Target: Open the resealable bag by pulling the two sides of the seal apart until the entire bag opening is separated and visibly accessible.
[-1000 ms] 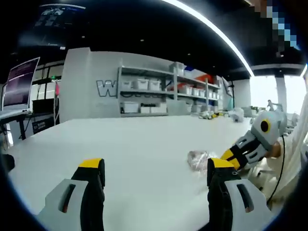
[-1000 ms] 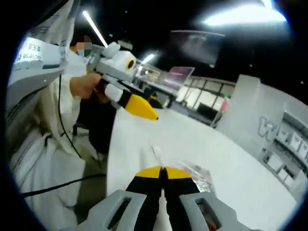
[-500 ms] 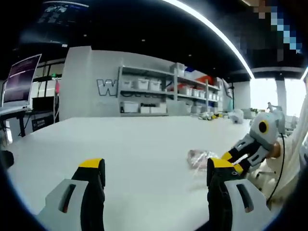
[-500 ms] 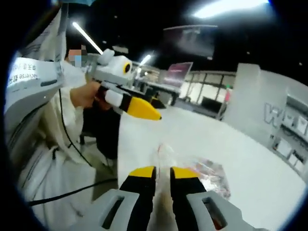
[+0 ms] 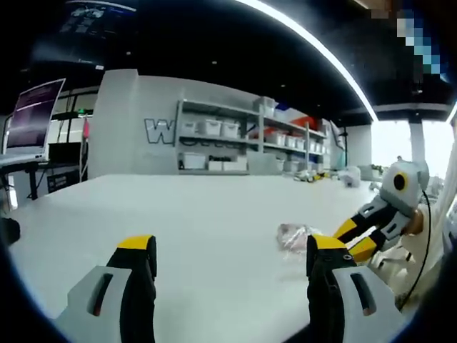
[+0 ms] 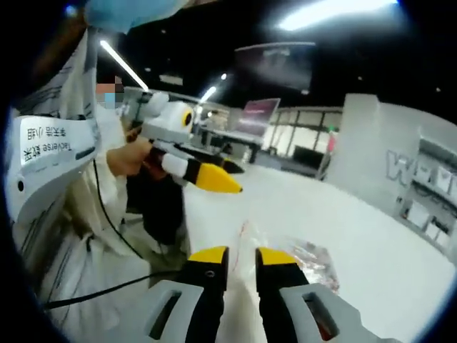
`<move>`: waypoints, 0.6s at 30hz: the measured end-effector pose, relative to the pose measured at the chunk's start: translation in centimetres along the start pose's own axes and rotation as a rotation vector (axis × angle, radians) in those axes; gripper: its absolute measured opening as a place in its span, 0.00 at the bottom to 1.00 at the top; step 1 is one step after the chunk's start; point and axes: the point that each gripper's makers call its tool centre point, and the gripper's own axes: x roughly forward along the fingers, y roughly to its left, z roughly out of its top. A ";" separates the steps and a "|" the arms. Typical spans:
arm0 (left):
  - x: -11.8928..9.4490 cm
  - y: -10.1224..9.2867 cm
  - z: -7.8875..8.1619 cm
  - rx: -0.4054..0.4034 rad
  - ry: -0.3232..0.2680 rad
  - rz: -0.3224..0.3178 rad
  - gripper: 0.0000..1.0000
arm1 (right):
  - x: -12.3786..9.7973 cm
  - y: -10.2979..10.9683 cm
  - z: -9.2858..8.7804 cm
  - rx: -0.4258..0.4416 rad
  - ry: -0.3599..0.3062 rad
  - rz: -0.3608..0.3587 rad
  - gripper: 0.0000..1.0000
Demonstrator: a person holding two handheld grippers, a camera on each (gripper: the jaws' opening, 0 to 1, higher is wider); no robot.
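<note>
A clear resealable bag [image 5: 295,236] with pinkish contents lies flat on the white table [image 5: 207,214], right of centre in the left gripper view. My left gripper [image 5: 230,246] stands wide open short of the bag, nothing between its fingers. In that view my right gripper [image 5: 353,239] comes in from the right, its yellow tips parted just beside the bag. In the right gripper view the bag [image 6: 308,259] lies just ahead and right of my right gripper [image 6: 241,256], whose jaws stand a narrow gap apart with nothing held. A hand holds my left gripper [image 6: 218,182] above the table's near edge.
The person in white clothing [image 6: 64,214] stands at the table's edge, with a cable [image 6: 107,286] hanging. Shelves with white boxes [image 5: 214,143] line the far wall and a monitor [image 5: 32,118] stands at the left. The table stretches wide beyond the bag.
My right gripper's jaws were shut a second ago and now stand slightly apart. Both views have shifted a little; the bag lies where it was.
</note>
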 end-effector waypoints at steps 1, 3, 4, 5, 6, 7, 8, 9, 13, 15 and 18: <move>0.0 0.0 0.0 -0.001 -0.002 -0.001 0.86 | 0.0 -0.1 0.0 -0.002 0.008 -0.005 0.12; -0.1 0.0 0.1 -0.003 -0.005 -0.003 0.86 | -0.1 -0.3 0.1 -0.010 0.014 -0.021 0.12; -0.2 0.0 0.1 -0.003 -0.007 -0.002 0.86 | -0.1 -0.4 0.3 -0.018 0.020 -0.030 0.12; -0.3 0.1 0.2 -0.005 -0.009 -0.002 0.86 | -0.1 -0.5 0.4 -0.032 0.026 -0.035 0.12; -0.4 0.1 0.2 -0.008 -0.013 -0.002 0.86 | 0.0 -0.5 0.5 -0.047 0.032 -0.037 0.12; -0.4 0.2 0.3 -0.009 -0.014 -0.002 0.86 | 0.1 -0.4 0.5 -0.066 0.048 -0.034 0.12; -0.5 0.2 0.3 -0.009 -0.015 -0.002 0.86 | 0.2 -0.2 0.7 -0.085 0.056 -0.029 0.12; -0.5 0.2 0.3 -0.009 -0.016 -0.001 0.86 | 0.3 -0.1 0.9 -0.098 0.058 -0.028 0.12; -0.6 0.3 0.5 -0.014 -0.023 -0.003 0.86 | 0.6 0.2 1.4 -0.124 0.075 -0.020 0.12; -0.6 0.2 0.5 -0.012 -0.025 -0.005 0.86 | 0.8 0.3 1.7 -0.135 0.082 -0.016 0.12; -0.6 0.3 0.6 -0.010 -0.027 -0.006 0.86 | 0.7 0.0 2.0 -0.200 0.126 -0.046 0.11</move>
